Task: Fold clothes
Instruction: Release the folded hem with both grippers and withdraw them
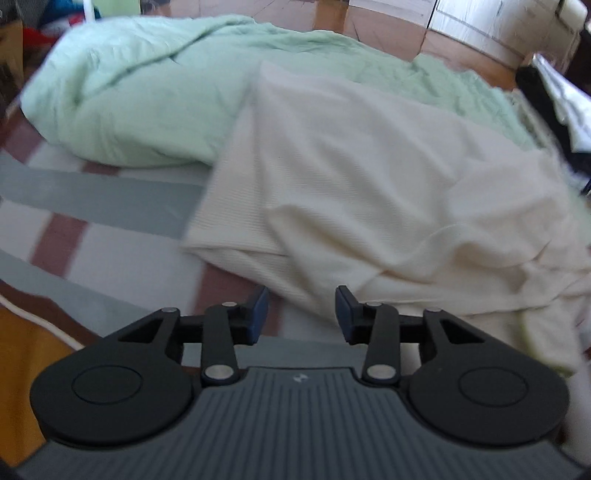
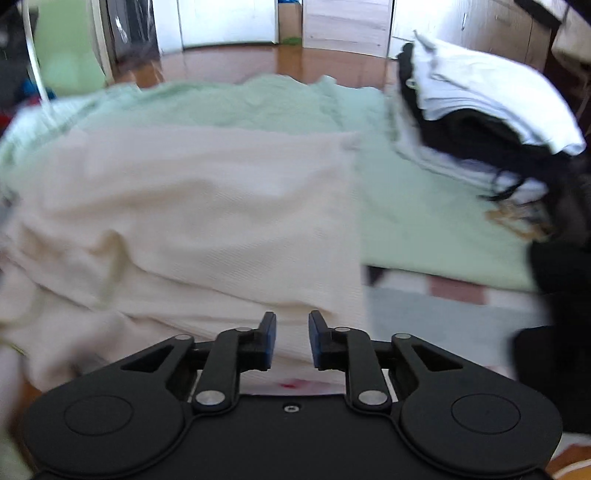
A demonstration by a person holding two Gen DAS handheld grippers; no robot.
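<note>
1. The left gripper hangs just short of the cream garment, its blue-padded fingers spread wide with nothing between them.
2. Beneath that gripper lies a striped sheet in grey, white and reddish-brown bands; the garment's near hem ends on it, just beyond the fingertips.
3. The right gripper hovers over the garment's near edge, its fingers parted by a narrower gap and gripping nothing; whether the tips touch the cloth cannot be told.
4. The garment itself is ribbed and lies spread out, folded over in layers, with loose bunched folds along its near side in both views.
5. To the garment's right, seen from the right wrist, a strip of the striped sheet shows, and at the frame edge sits something dark and blurred.
6. Under and behind the garment stretches a mint-green blanket, rumpled into a thick mound on the garment's left in the left wrist view and lying flatter on its right in the other.
7. Beyond the garment's right corner stands a stack of clothes, white and black layers piled on the blanket.
8. Past the blanket is wooden floor, with pale cabinets behind it.
</note>
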